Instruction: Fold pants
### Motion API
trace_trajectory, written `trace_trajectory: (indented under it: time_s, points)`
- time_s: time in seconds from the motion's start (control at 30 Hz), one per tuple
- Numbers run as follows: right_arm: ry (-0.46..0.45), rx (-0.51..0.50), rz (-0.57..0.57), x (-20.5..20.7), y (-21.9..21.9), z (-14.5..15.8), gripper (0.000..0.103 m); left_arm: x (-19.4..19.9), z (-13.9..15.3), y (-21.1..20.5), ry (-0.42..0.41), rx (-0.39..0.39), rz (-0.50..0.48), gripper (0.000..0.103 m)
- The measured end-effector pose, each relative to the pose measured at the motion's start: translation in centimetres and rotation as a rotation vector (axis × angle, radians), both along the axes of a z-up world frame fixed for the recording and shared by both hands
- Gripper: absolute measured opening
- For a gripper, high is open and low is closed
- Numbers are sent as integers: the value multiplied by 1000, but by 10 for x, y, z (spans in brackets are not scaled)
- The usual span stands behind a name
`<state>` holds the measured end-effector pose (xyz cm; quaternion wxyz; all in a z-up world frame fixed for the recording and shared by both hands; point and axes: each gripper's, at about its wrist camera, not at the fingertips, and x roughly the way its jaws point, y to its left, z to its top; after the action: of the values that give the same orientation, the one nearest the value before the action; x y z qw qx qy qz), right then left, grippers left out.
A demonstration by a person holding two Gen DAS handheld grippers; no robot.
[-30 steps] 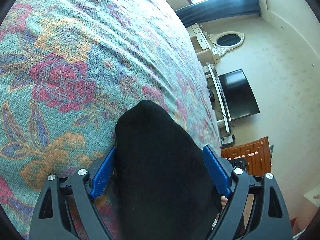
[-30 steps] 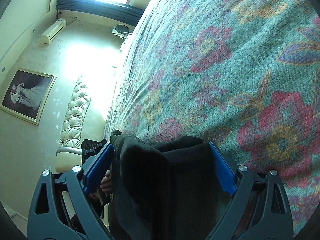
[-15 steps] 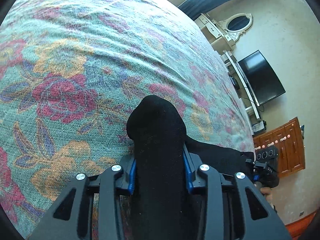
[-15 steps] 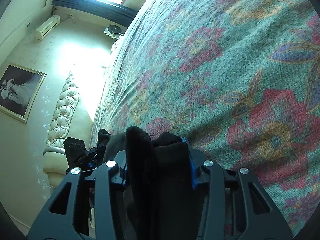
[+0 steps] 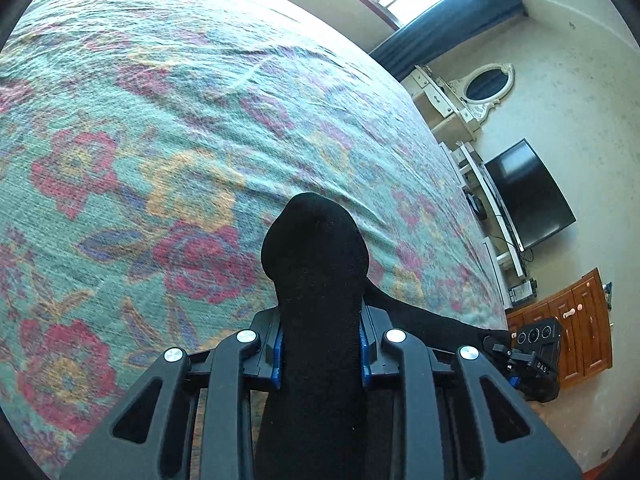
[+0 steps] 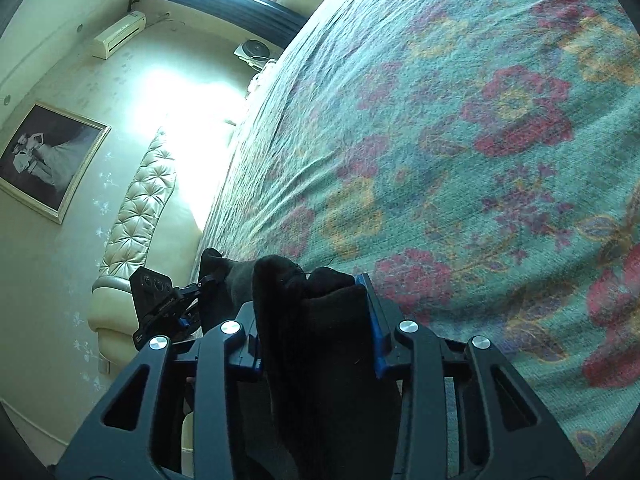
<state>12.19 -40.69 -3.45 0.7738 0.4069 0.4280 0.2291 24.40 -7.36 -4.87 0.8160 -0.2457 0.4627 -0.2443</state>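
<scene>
The left claw (image 5: 320, 352) is clamped on a bunched fold of the black pants (image 5: 316, 264), and the right claw (image 6: 316, 320) pinches another bunch of them. The pants are held over the near edge of the bed (image 5: 160, 128), whose floral bedspread (image 6: 480, 140) stretches beyond. Most of the garment is cut off below both views, so its shape is hard to make out.
</scene>
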Motion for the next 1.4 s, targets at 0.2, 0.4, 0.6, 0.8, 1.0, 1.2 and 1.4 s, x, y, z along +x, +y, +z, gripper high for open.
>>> trace_trajectory:
  time_s: [0.2,0.4,0.6,0.8,1.0,1.2,1.4]
  points:
    - [15,43,35,46,36,-10,36,32,0,45,31,16,64,27]
    - [36,37,58,80,63,-14,36,65,-5,66,40,57,85,27]
    - [99,109,21,88,58,-42,39,79,-36,72,118,15,81,37]
    - [85,170,29,72,52,-41,67,66,-35,87,149,-106,64,54]
    - [74,184,53,19,37,-43,72,5,-38,125,161,-207,53,65]
    - [67,202,112,-29,46,-45,74,-57,-48,148,192,-286,54,65]
    - [62,267,92,-48,54,-48,74,-84,-44,128,151,-256,-19,76]
